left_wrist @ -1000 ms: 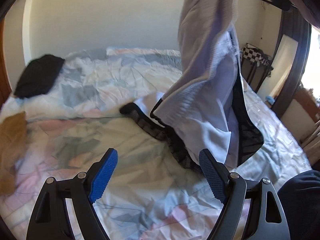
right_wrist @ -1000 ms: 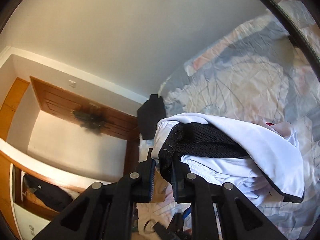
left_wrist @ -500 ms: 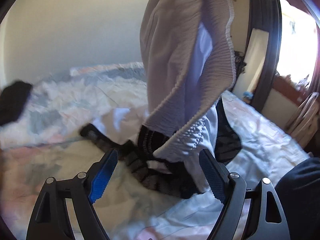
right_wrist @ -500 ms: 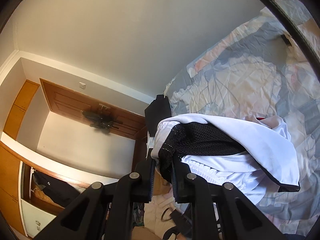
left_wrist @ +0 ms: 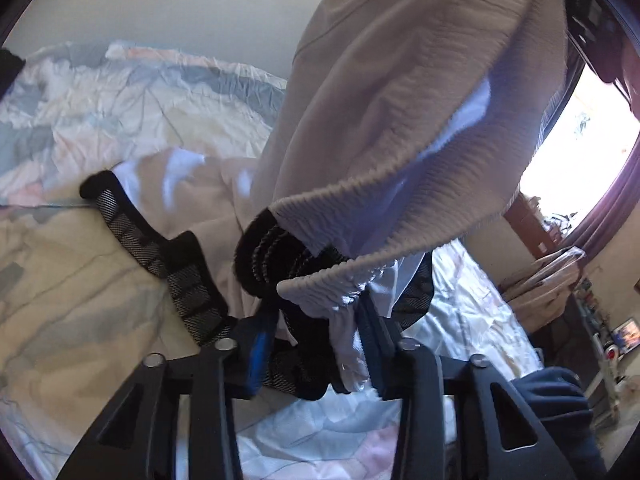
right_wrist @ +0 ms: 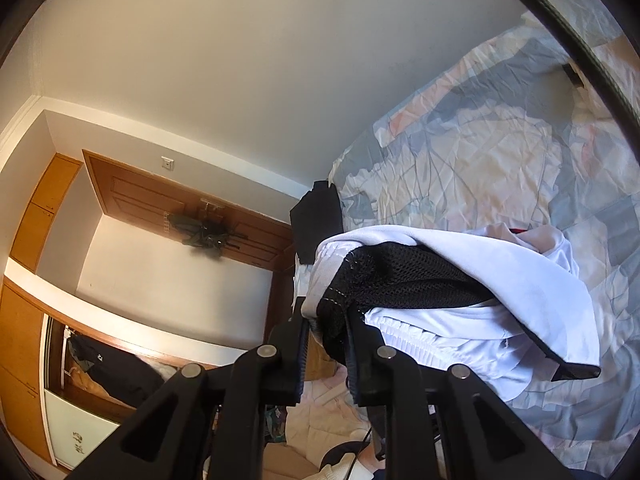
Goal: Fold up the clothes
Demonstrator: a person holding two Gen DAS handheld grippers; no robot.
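A: Non-task background, right wrist view?
B: Wooden door (right_wrist: 132,196) with dark items hung on it; wall switch (right_wrist: 167,163) above; open wardrobe (right_wrist: 28,320).
A: Left wrist view?
B: Patterned bedspread (left_wrist: 100,112); bright window (left_wrist: 580,128).

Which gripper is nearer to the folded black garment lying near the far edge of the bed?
Right. The right gripper, clamped on the white shorts, has the black garment just beyond its fingertips. From the left gripper, also gripping the shorts, it sits far off at the picture's edge.
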